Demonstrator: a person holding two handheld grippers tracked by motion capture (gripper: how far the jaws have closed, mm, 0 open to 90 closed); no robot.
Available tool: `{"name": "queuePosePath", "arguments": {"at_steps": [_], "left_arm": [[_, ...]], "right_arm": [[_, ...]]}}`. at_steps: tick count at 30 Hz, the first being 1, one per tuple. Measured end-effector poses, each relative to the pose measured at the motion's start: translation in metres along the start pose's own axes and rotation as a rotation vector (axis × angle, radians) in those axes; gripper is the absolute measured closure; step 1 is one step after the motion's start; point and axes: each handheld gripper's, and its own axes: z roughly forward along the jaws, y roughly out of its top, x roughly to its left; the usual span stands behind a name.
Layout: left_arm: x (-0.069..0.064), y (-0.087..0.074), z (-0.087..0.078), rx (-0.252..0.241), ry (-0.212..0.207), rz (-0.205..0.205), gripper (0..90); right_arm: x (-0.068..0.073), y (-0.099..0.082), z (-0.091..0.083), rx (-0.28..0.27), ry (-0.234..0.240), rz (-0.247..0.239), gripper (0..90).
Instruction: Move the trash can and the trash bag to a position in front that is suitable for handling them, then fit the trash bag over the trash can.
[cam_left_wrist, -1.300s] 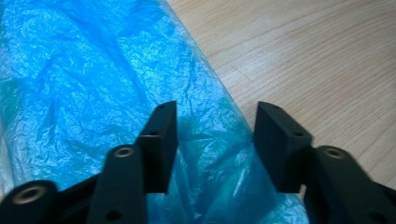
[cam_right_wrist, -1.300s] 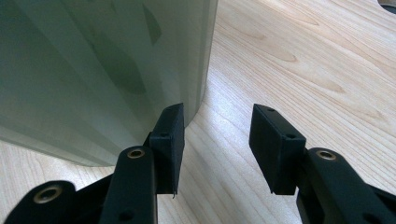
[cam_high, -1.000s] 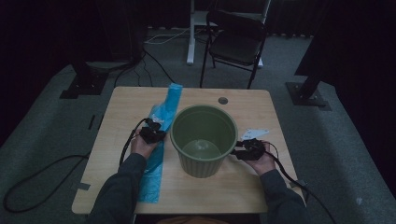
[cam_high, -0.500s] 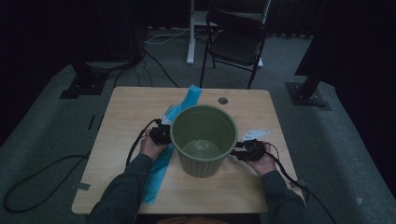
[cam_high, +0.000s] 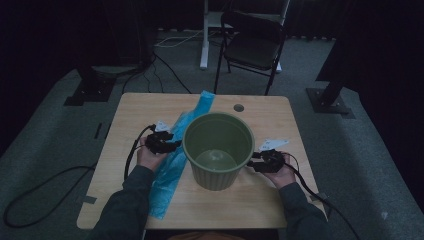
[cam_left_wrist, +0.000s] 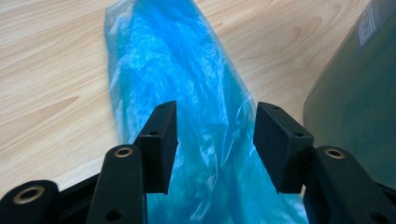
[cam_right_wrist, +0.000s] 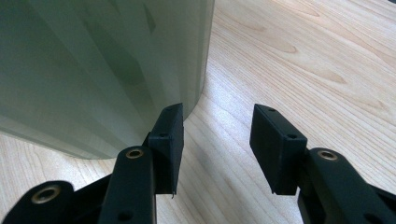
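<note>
Dark floor and a folding chair (cam_high: 252, 47) lie behind our pale wooden table (cam_high: 130, 107), but we begin at the jaws. Our left gripper (cam_left_wrist: 215, 135) has just been opening: its jaws now stand wide, with the blue plastic bag (cam_left_wrist: 187, 93) lying between them and the pads not pressing on it. A second ago the same gripper was nearly closed on this bag, and the bag lay straight along the table's left side; now its far end has swung toward the green bucket (cam_high: 218, 147) and leans against the rim at the back. Our left gripper (cam_high: 167, 145) sits just beside the bucket's left wall, above the middle of the bag (cam_high: 172, 165), which runs from the near edge of the table up past the bucket. Our right gripper (cam_right_wrist: 215, 140) has jaws well apart and holds nothing; the left pad is near the foot of the bucket (cam_right_wrist: 102, 70), whether touching we cannot tell. In the high view this gripper (cam_high: 257, 162) waits at the bucket's right side. We judge that the bag was released after being brought closer, so the next grip should take it nearer to its open end, to line the bucket.
</note>
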Motion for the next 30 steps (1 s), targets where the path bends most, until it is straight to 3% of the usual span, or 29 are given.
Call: {"name": "queuePosePath", "arguments": {"at_steps": [10, 16, 26, 30], "left_arm": [[0.004, -0.015, -0.013, 0.044, 0.015, -0.006, 44.9], [0.009, -0.017, -0.008, 0.05, -0.004, -0.034, 40.2], [0.025, -0.027, 0.01, 0.137, 0.021, -0.072, 34.8], [0.028, -0.029, 0.014, 0.148, 0.009, -0.09, 34.8]], "right_arm": [[0.0, 0.001, 0.001, 0.002, 0.005, -0.009, 54.0], [0.0, 0.001, 0.005, 0.011, 0.009, -0.01, 53.9], [0.001, 0.001, 0.006, 0.022, 0.014, -0.016, 53.8], [0.001, 0.001, 0.007, 0.025, 0.013, -0.016, 53.7]]}}
